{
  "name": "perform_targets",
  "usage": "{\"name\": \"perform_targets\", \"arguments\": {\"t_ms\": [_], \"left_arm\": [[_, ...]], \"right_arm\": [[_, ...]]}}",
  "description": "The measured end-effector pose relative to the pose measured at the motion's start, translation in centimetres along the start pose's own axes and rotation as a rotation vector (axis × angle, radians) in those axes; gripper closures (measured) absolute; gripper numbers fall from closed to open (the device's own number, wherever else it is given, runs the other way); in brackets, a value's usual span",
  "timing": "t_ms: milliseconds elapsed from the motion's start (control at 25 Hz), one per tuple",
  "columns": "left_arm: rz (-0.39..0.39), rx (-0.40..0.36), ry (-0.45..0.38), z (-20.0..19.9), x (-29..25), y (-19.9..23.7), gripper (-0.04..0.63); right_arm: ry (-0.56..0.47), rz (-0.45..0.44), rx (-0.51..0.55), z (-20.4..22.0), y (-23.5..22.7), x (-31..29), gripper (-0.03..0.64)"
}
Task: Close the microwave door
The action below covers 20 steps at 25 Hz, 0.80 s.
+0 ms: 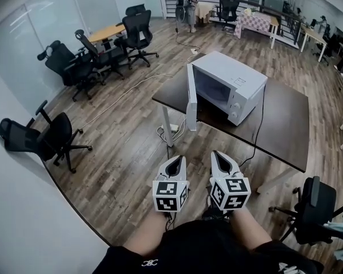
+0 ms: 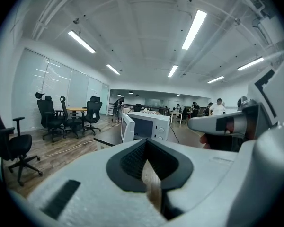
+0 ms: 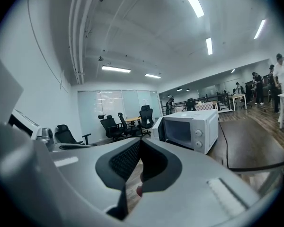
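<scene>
Table: one dark table point(image 1: 286, 119), well ahead of the person, carrying the microwave near its left end.
Microwave: one white box point(image 1: 234, 79); it looks heavy enough to stay put under a gentle push.
Door: one door point(image 1: 191, 99), swung wide open; stiff and light, probably best pushed on its free outer edge.
Grippers: two; left gripper point(image 1: 177, 163) and right gripper point(image 1: 219, 160) are both clenched on nothing, well short of the door.
</scene>
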<state>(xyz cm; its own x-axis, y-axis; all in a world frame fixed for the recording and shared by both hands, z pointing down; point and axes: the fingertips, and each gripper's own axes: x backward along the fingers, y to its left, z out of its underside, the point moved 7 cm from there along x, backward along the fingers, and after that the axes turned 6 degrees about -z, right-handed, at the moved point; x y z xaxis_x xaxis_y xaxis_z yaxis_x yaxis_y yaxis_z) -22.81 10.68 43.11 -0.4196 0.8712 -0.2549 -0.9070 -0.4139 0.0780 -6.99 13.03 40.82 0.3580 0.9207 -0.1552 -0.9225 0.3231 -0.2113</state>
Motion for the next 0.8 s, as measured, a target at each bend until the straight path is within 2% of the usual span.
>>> {"name": "perform_targets", "arguments": {"t_ms": [440,800], "left_arm": [[-0.006,0.003,-0.016,-3.1,-8.1,0.2,0.584],[-0.066,0.0,-0.042,-6.0,-14.7,0.8,0.584]], "right_arm": [[0.004,-0.024,0.027,-2.8,-5.7,-7.1,0.607],[0.005,-0.049,0.024,-5.8,-11.6,-12.0,0.607]]}}
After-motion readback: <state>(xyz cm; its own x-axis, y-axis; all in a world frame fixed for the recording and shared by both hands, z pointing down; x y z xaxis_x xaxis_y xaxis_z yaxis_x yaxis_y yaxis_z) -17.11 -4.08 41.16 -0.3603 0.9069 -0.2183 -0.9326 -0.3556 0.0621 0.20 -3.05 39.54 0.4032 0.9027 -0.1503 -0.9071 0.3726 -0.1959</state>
